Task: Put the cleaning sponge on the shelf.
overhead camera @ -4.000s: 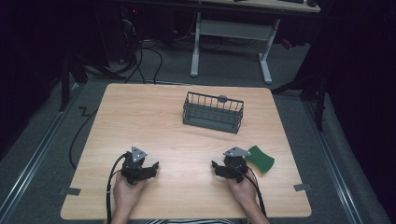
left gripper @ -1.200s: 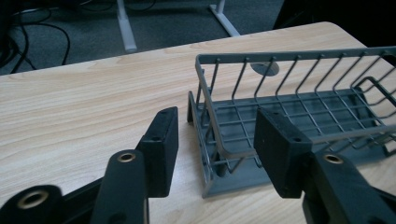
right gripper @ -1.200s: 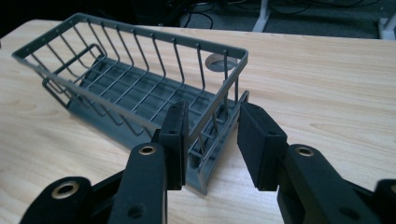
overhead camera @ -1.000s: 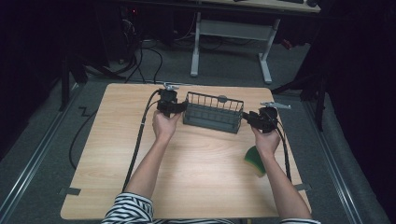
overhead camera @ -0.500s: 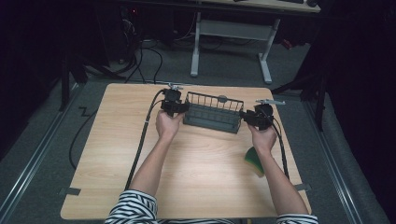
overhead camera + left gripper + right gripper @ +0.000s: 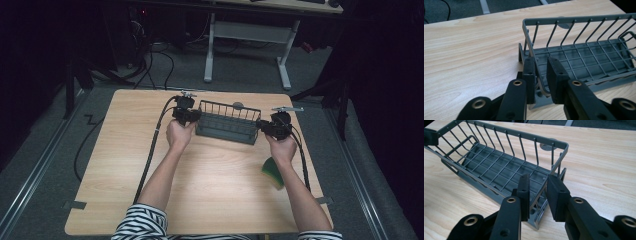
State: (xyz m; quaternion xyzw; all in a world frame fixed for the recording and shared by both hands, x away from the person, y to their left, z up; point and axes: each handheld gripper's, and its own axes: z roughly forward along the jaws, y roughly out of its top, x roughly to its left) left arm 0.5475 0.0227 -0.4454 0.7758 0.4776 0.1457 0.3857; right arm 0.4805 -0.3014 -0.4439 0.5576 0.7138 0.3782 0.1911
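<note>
A dark grey wire basket (image 6: 230, 106) stands empty on the far middle of the wooden table (image 6: 215, 190). My left gripper (image 6: 192, 116) is at its left end. In the left gripper view the gripper (image 6: 540, 61) is open, its jaws straddling the end wall's wire rim (image 6: 534, 53) with a small gap on each side. My right gripper (image 6: 264, 126) is at the basket's right end. In the right gripper view that gripper (image 6: 537, 178) is open, one jaw inside the basket (image 6: 506, 131) and one outside its end wall.
A green and yellow sponge (image 6: 273, 172) lies near my right forearm, toward the table's right edge. A small grey disc (image 6: 238, 105) sits just behind the basket. Cables trail from both grippers along the forearms. A desk frame (image 6: 245, 35) stands on the floor beyond the table.
Both hands went from the table's near edge out to the two ends of the basket. Over the last second the grippers closed in until their jaws straddle the end walls.
</note>
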